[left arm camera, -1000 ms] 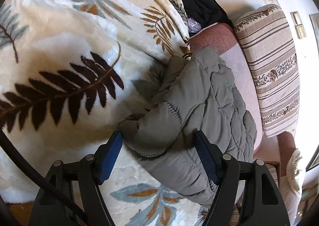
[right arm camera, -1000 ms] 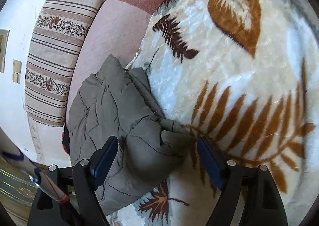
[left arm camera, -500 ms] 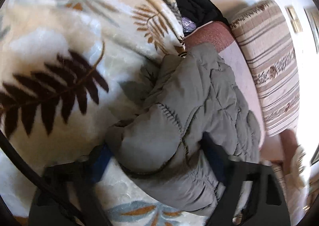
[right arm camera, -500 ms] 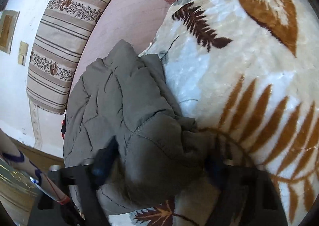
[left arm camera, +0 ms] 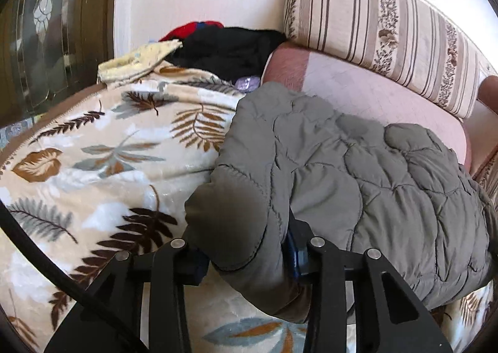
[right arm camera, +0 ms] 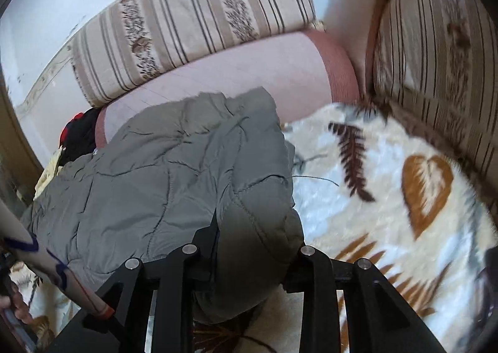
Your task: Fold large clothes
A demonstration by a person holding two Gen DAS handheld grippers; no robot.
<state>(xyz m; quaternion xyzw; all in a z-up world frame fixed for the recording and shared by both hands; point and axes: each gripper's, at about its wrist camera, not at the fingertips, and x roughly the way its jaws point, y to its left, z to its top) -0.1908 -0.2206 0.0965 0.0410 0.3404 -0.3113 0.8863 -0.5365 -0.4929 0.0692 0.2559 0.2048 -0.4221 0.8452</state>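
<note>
A grey quilted jacket (left arm camera: pixel 358 185) lies bunched on a leaf-print blanket (left arm camera: pixel 102 160). My left gripper (left arm camera: pixel 246 256) is shut on the jacket's near left corner, and the padding bulges between the jaws and hides the pads. In the right wrist view the same jacket (right arm camera: pixel 162 175) fills the left half. My right gripper (right arm camera: pixel 249 262) is shut on its near right corner, fabric bulging over the fingers. The blanket (right arm camera: pixel 389 203) spreads to the right.
A pink seat cushion (left arm camera: pixel 358 88) and a striped back cushion (left arm camera: pixel 382 20) lie behind the jacket. Black and red clothes (left arm camera: pixel 227 45) are piled at the far left end. A striped cushion (right arm camera: pixel 435 73) stands at the right. A glass door (left arm camera: pixel 46 26) is at left.
Both grippers moved forward onto the jacket's near corners and closed from wide open onto the fabric. Both cameras tilted up, so the cushions and wall now show.
</note>
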